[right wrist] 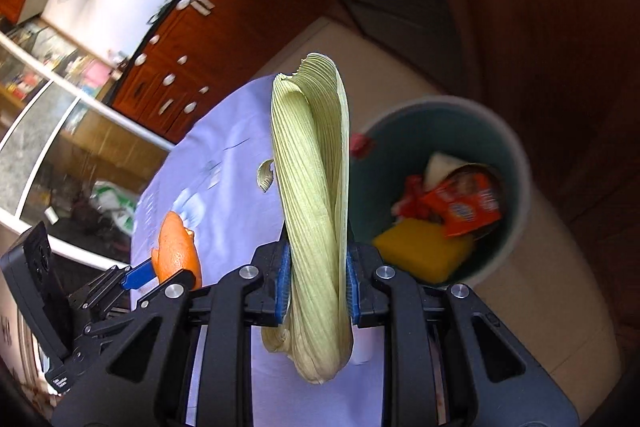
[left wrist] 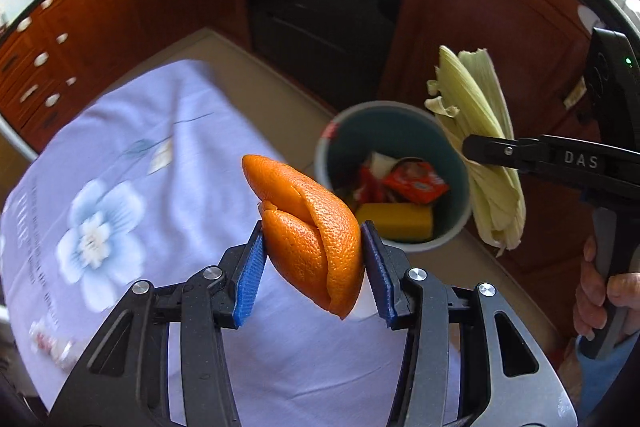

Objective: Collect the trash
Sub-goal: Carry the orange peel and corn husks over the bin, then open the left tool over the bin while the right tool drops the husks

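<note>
My left gripper is shut on a curled orange peel, held in the air over the edge of the lilac flowered tablecloth. My right gripper is shut on a pale green corn husk, which stands up between the blue pads. In the left wrist view the husk hangs at the right rim of the teal trash bin. The bin stands on the floor past the table and holds red wrappers and a yellow sponge. The peel shows left of the husk.
Dark wooden cabinets and an oven line the far wall. A hand grips the right gripper's handle. A glass cabinet stands at the left. Beige floor surrounds the bin.
</note>
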A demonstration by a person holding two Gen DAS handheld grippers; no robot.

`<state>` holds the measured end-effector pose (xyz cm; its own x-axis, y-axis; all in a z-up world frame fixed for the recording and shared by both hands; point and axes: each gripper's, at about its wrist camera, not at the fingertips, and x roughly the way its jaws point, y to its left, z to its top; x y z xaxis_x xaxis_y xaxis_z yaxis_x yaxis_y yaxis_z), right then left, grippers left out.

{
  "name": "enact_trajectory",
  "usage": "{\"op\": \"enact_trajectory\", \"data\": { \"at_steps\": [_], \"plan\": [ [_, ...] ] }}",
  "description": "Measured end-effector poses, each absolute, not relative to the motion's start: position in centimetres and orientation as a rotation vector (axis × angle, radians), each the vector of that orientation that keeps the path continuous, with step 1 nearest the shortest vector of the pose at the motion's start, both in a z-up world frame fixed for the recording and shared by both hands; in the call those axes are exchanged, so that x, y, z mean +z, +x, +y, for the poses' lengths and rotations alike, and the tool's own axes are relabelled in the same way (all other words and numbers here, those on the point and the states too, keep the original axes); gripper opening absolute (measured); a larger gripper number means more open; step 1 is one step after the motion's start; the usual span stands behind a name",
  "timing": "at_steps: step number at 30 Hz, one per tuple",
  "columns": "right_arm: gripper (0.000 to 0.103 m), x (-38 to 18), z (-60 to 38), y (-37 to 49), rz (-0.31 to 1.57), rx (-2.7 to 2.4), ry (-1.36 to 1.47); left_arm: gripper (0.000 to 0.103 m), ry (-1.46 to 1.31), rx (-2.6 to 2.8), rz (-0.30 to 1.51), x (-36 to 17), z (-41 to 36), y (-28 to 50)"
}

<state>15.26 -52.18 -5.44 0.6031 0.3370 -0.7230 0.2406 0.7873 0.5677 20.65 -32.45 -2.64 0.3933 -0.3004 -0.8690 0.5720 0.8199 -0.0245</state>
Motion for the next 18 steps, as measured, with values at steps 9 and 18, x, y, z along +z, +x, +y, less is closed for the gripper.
{"op": "enact_trajectory", "data": {
  "at_steps": [9,18],
  "plan": [
    [0.022,-9.9,-58.0,16.1,1.005,-0.073,0.754,0.049,0.377,-0.666,1.106,-7.7,-40.5,23.0],
    [0.024,-13.8,-59.5,17.2,1.074,-0.108,0.793,0.076,0.42,-0.649,1.134,-10.6,-42.2,24.5]
  ]
}}
